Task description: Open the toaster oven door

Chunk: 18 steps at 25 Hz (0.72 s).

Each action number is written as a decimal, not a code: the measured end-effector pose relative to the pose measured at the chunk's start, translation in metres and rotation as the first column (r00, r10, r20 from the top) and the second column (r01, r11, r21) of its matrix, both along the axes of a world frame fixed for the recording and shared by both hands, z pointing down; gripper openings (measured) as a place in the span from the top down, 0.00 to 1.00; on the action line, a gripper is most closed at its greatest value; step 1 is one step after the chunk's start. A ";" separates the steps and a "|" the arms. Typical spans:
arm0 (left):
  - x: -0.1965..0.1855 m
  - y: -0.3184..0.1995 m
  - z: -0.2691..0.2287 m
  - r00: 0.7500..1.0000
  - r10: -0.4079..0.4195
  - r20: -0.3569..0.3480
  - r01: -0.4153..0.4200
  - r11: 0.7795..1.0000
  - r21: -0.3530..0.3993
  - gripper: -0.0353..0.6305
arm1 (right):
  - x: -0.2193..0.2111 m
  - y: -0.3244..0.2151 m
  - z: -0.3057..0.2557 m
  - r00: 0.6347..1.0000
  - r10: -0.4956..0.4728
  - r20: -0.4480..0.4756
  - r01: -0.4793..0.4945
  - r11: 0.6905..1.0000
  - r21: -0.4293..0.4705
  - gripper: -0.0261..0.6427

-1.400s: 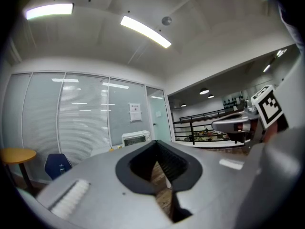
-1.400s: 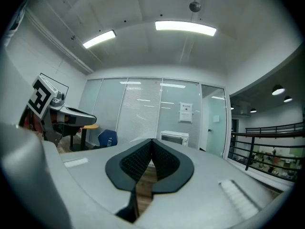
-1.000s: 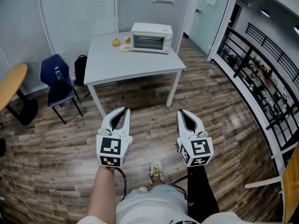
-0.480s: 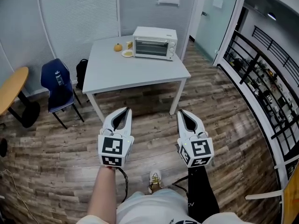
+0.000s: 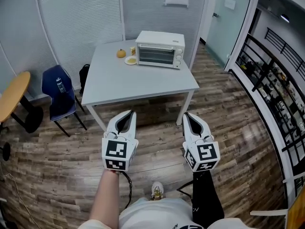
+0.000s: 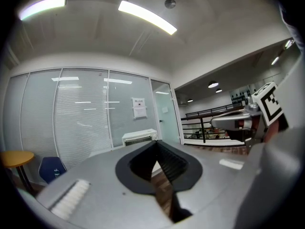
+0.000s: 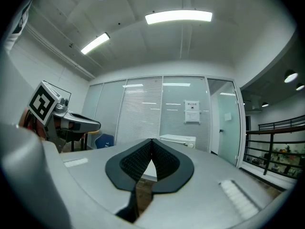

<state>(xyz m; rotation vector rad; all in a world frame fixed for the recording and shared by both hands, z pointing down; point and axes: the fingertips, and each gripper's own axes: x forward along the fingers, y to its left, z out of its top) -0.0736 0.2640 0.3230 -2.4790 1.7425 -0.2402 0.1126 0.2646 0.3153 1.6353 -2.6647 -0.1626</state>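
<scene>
The white toaster oven (image 5: 160,49) stands at the back right of a grey table (image 5: 133,85), its glass door closed. Both grippers hang over the wooden floor, well short of the table's front edge. My left gripper (image 5: 127,113) is shut with nothing in it, and my right gripper (image 5: 187,115) is likewise shut and empty. In the left gripper view the oven (image 6: 139,137) is small and far beyond the closed jaws of the left gripper (image 6: 156,143). The right gripper view also shows the oven (image 7: 178,140) far ahead of the shut right gripper (image 7: 151,140).
An orange fruit (image 5: 121,53) and a small plate of food (image 5: 130,60) lie left of the oven. A blue chair (image 5: 57,92) and a round wooden table (image 5: 12,97) stand at left. A black railing (image 5: 271,89) runs along the right.
The person has stepped toward the table, so table and oven sit lower and larger in the head view. Both grippers stay shut and level.
</scene>
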 end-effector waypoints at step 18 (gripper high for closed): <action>0.030 -0.106 0.006 1.000 -0.006 -0.003 0.006 1.000 -0.001 0.86 | 0.017 -0.111 0.008 0.999 -0.039 0.000 0.039 0.999 0.005 0.96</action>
